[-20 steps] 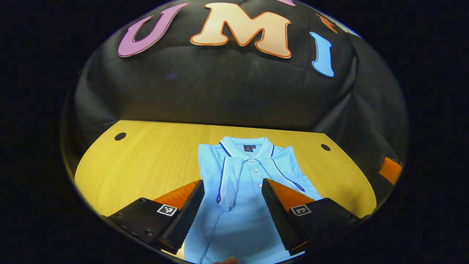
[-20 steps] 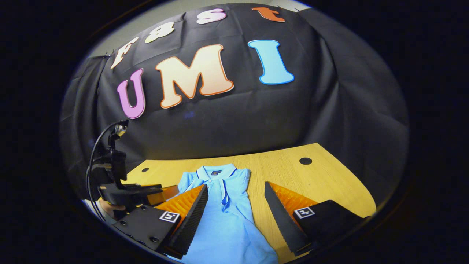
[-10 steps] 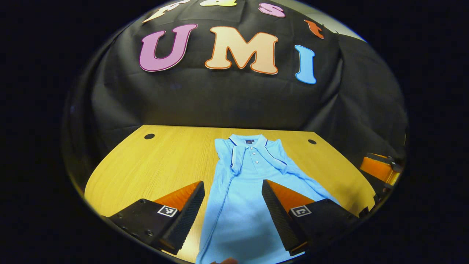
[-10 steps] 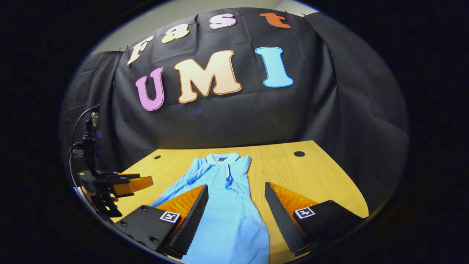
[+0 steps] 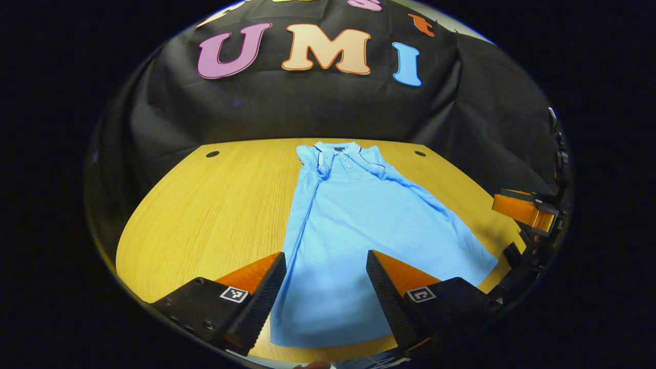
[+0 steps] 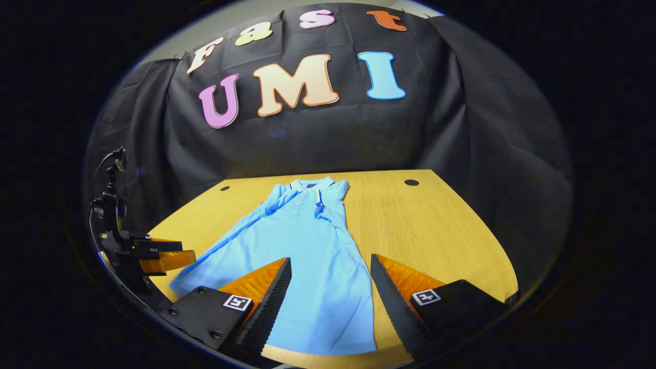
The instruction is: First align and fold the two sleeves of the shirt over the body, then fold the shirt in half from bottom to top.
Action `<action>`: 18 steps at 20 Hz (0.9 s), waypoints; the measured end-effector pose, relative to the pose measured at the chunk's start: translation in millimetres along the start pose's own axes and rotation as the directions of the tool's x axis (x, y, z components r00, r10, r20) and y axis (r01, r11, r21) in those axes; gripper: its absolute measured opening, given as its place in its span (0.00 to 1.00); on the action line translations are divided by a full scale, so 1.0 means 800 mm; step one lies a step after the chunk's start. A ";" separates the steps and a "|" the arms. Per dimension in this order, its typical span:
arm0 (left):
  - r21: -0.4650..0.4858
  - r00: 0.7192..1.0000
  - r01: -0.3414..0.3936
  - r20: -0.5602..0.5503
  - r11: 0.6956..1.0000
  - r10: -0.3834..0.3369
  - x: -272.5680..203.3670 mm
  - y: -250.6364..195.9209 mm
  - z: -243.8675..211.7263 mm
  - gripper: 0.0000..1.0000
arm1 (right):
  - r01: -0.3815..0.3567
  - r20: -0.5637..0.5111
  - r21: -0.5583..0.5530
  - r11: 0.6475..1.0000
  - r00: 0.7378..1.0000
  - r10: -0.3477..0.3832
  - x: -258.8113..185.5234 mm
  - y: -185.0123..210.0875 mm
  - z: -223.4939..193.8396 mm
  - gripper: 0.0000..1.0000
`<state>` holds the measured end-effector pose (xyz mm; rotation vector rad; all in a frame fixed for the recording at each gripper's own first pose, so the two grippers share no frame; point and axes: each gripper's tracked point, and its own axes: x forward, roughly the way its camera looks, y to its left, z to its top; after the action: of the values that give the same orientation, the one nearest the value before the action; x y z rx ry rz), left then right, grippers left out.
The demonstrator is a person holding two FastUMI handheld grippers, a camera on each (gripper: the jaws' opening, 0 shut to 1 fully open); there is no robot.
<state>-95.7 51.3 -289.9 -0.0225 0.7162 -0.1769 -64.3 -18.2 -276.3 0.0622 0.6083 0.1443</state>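
Both grippers pulled back; smooth blue shirt flat, woodgrain table.

Your shirt is a light blue polo with dark piping along the collar and a short row of buttons below it. It lies flat on the wooden table, front side up, collar toward the far wall and bottom hem toward you. Both sleeves are already folded in over the chest, so the top looks narrow while the body flares wider toward the hem. You can see soft wrinkles near the shoulders; the lower half is mostly smooth.
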 end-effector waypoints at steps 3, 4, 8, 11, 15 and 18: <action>0.017 0.999 -0.018 -0.043 1.000 0.019 0.003 0.006 -0.031 0.95 | 0.018 -0.044 -0.002 1.000 0.999 -0.018 -0.008 -0.008 -0.036 0.97; 0.019 0.998 -0.021 -0.053 1.000 0.022 0.003 0.008 -0.040 0.96 | 0.022 -0.066 -0.006 1.000 0.998 -0.023 -0.010 -0.010 -0.050 0.97; 0.031 0.997 -0.012 -0.073 0.999 0.015 -0.010 0.003 -0.073 0.96 | 0.022 -0.134 -0.031 0.999 0.991 -0.026 -0.018 -0.013 -0.098 0.98; 0.037 0.993 -0.035 -0.107 0.999 0.039 -0.013 0.006 -0.096 0.96 | 0.019 -0.166 -0.031 0.999 0.986 -0.024 -0.017 -0.013 -0.116 0.98; 0.076 0.990 -0.114 -0.077 0.991 0.119 -0.023 0.026 -0.094 0.93 | 0.018 -0.192 -0.043 0.999 0.981 -0.026 -0.020 -0.012 -0.132 0.98; 0.089 0.987 -0.137 -0.078 0.987 0.144 -0.027 0.028 -0.103 0.94 | 0.013 -0.215 -0.051 0.999 0.976 -0.024 -0.020 -0.010 -0.146 0.98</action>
<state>-162.1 80.4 -339.6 0.1154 0.7907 -0.0726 -143.2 -26.9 -363.9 -0.0075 0.8212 0.1495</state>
